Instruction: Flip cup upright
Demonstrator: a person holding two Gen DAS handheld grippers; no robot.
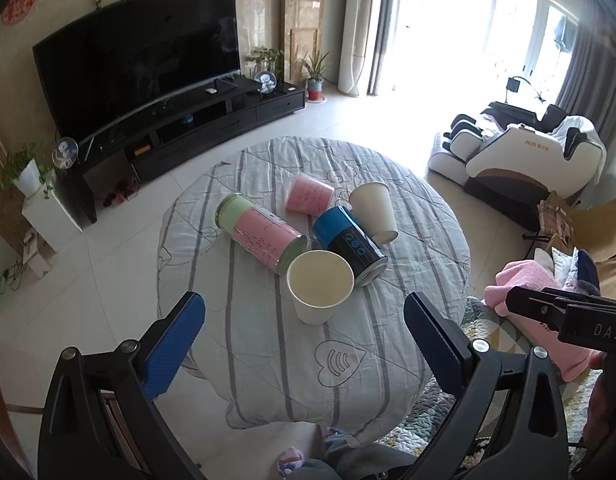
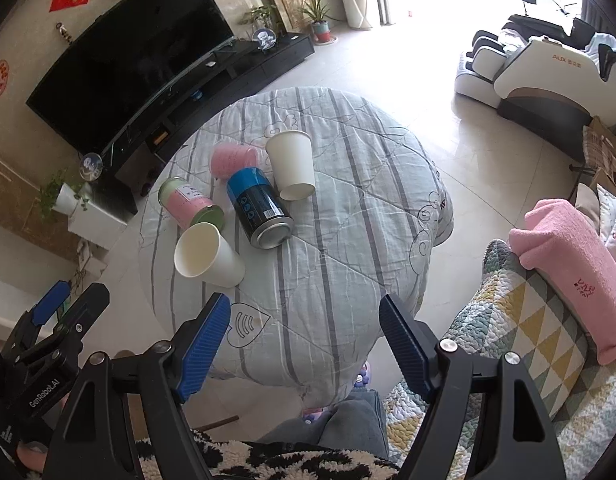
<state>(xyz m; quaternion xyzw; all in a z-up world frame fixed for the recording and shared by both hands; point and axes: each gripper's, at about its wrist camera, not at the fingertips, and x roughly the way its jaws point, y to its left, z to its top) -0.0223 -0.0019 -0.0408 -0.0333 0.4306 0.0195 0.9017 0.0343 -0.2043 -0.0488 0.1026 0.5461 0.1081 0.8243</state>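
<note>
Two white cups: the near cup [image 1: 320, 288] stands upright, the far cup [image 1: 374, 210] upside-down. Both the left gripper [image 1: 304, 344] and right gripper [image 2: 304, 348] hover wide, empty. Next, probably reach far and grasp it.

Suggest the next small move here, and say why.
Probably advance the open right gripper toward the far white paper cup, which stands rim-down and untouched. The near white paper cup already stands mouth-up, and both grippers hang short of the table.
</note>
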